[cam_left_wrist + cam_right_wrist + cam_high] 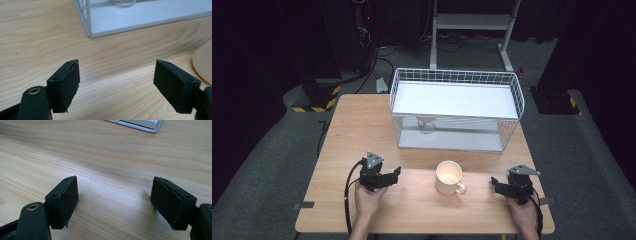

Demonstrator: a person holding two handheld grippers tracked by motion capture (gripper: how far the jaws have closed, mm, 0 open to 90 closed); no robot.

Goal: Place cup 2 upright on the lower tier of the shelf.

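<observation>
Black jaws of the left gripper (116,85) stand wide apart in the left gripper view, with nothing but bare wood between the pads. Just past the right-hand jaw, the cream mug (203,65) shows its rounded side at the right edge, near the pad but apart from it. Farther off lies the white base of the wire basket (140,23), with a clear glass (123,2) standing inside it.

Over in the right gripper view, the right gripper (113,203) has its jaws just as wide apart, again over bare table (105,152), with a corner of the basket's base at the far edge.

From the high view, the mug (449,177) stands upright on the near middle of the table, handle turned to the near right, between the left gripper (387,177) and the right gripper (502,187). Each gripper points inward toward the mug, the left somewhat closer to it. Behind the mug, the two-level basket (457,80) fills the far part of the table.
</observation>
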